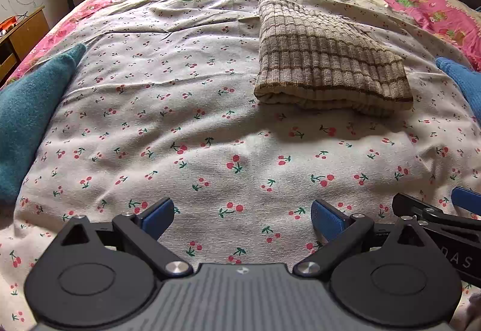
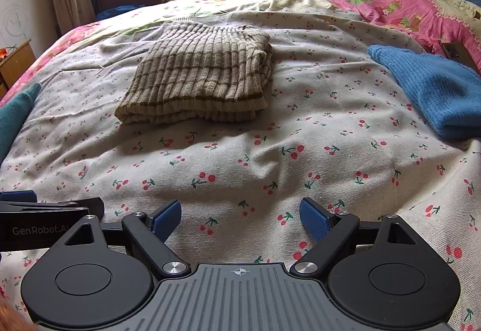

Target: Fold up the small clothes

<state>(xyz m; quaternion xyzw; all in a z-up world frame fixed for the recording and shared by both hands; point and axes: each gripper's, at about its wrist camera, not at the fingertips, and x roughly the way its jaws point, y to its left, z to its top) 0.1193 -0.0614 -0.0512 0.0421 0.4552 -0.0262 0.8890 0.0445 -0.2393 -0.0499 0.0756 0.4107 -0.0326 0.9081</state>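
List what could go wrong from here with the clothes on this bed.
1. The folded striped sweater sits on a soft, wrinkled bedsheet; nudging it may undo the fold.
2. The blue sweater lies at the right, the teal garment at the far left; grabbing either could catch the sheet too.
3. The left gripper and right gripper, both open, sit close together and could bump.

Three knitted garments lie on one bed: one folded brown striped sweater at centre, one blue knit at right, one teal knit at left. Two grippers show at the bottom, each with two blue-padded fingers.
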